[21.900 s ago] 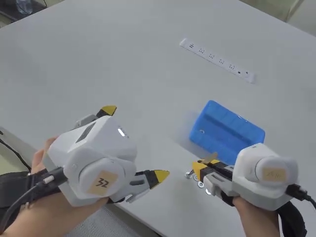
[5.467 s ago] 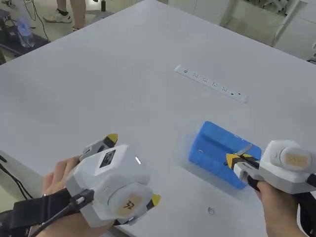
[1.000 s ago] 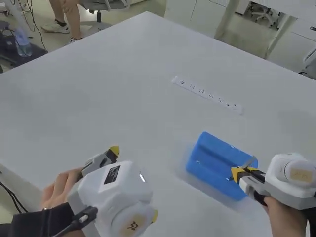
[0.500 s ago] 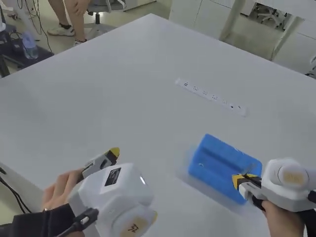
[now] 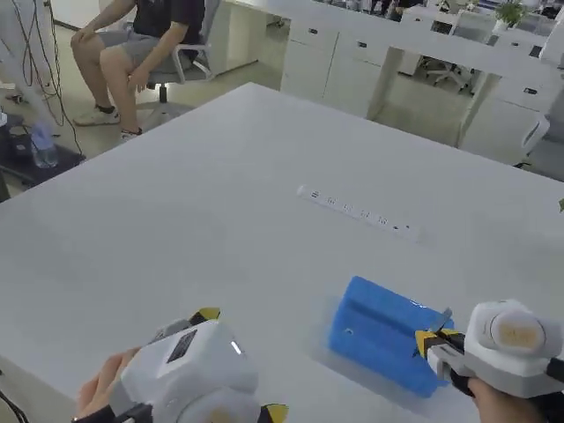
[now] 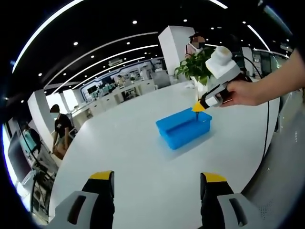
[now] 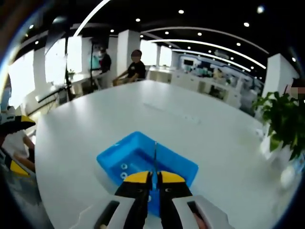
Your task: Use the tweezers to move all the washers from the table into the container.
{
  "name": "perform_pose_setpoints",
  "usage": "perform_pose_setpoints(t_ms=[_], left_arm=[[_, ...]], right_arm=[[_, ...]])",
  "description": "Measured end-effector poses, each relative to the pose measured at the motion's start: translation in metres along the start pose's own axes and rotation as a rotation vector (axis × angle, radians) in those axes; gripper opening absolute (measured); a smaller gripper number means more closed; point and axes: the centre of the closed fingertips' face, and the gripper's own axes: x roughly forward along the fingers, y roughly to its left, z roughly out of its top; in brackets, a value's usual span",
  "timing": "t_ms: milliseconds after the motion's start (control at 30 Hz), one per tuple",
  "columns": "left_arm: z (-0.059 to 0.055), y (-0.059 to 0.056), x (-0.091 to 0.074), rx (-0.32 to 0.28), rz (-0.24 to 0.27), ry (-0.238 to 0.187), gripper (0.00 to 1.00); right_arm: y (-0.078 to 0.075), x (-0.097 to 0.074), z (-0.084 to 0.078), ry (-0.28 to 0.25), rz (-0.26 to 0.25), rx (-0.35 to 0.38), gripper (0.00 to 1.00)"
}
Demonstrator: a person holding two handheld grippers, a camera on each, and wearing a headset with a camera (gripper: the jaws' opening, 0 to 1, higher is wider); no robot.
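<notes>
A blue container (image 5: 379, 339) stands on the white table (image 5: 220, 194) near its front edge. Above the container's near right corner my right gripper (image 5: 434, 341) is shut on thin metal tweezers (image 5: 443, 317). In the right gripper view the tweezers (image 7: 155, 155) stick out from the right gripper (image 7: 155, 177) over the container (image 7: 138, 157), where small washers (image 7: 124, 171) lie on the floor. My left gripper (image 5: 240, 363) hovers at the table's front left, open and holding nothing. In the left gripper view the left gripper (image 6: 157, 179) faces the container (image 6: 183, 128) and the right gripper (image 6: 199, 108).
A white power strip (image 5: 357, 211) lies across the middle of the table, beyond the container. A person sits on a chair (image 5: 132, 44) past the far left corner. White desks (image 5: 397, 62) line the back. A potted plant (image 7: 281, 124) stands to the right.
The head camera has tilted up, so more of the room shows. The right gripper with the tweezers has stayed at the container's near right corner. The left gripper has hardly moved.
</notes>
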Motion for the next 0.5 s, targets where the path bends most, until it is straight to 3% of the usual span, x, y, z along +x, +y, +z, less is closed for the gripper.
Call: perform_pose_setpoints(t_ms=[100,167,233,333,400,433,500], left_arm=[[0.017,-0.006,-0.001,-0.038,-0.068,-0.035,0.65],[0.030,-0.007,-0.002,-0.044,-0.096,-0.061,0.64],[0.039,-0.006,-0.002,-0.031,-0.104,-0.062,0.64],[0.058,-0.004,-0.003,-0.004,-0.103,-0.095,0.68],[0.075,-0.008,-0.005,-0.017,-0.137,-0.140,0.68],[0.082,-0.013,-0.007,-0.029,-0.166,-0.151,0.68],[0.090,-0.021,-0.008,-0.044,-0.221,-0.163,0.67]], right_arm=[[0.009,-0.019,0.012,-0.040,-0.005,-0.008,0.04],[0.021,-0.033,0.024,-0.092,-0.005,-0.051,0.04],[0.041,-0.046,0.030,-0.124,0.047,-0.054,0.04],[0.060,-0.059,0.034,-0.145,0.084,-0.102,0.04],[0.077,-0.069,0.035,-0.160,0.138,-0.067,0.03],[0.089,-0.076,0.035,-0.169,0.193,-0.046,0.03],[0.099,-0.084,0.033,-0.175,0.222,-0.038,0.03]])
